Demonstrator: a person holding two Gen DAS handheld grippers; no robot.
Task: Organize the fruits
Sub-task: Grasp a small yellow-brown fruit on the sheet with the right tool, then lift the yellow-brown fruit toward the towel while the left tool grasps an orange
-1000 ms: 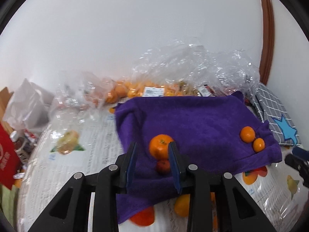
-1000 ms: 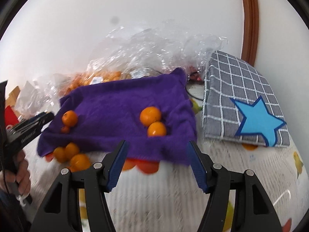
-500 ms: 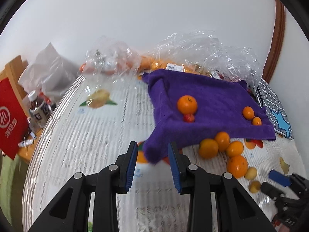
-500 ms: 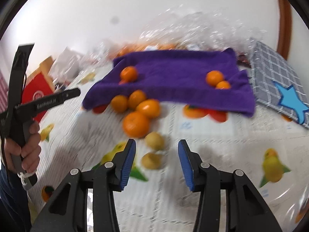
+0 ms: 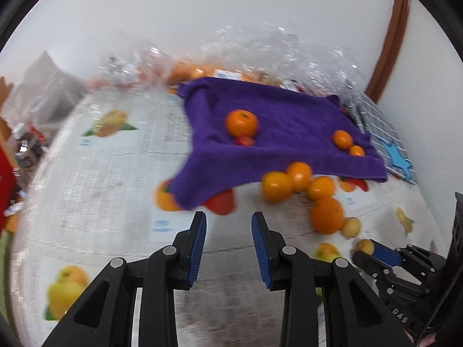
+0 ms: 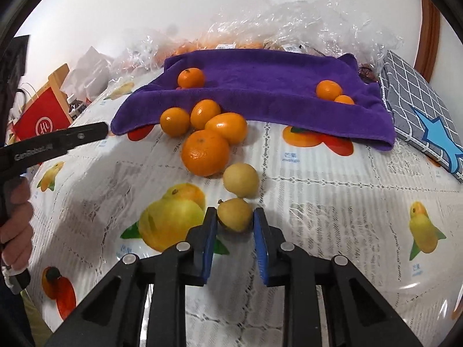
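A purple towel lies at the back of the table with a big orange, a small red fruit and two small oranges on it. Several oranges cluster on the tablecloth before its front edge. Two small yellow fruits follow nearer: one lies free, while the other is pinched by my right gripper, also seen in the left wrist view. My left gripper hovers near the towel's front corner, jaws narrowly apart with nothing between them.
A grey checked pad with a blue star lies right of the towel. Crumpled clear plastic bags with fruit line the back wall. A red box stands at the far left. A hand holds the left tool.
Both grippers drew back from the towel toward the near side of the table. The right jaws narrowed from wide open and closed on the nearer yellow fruit. The left jaws kept their gap.
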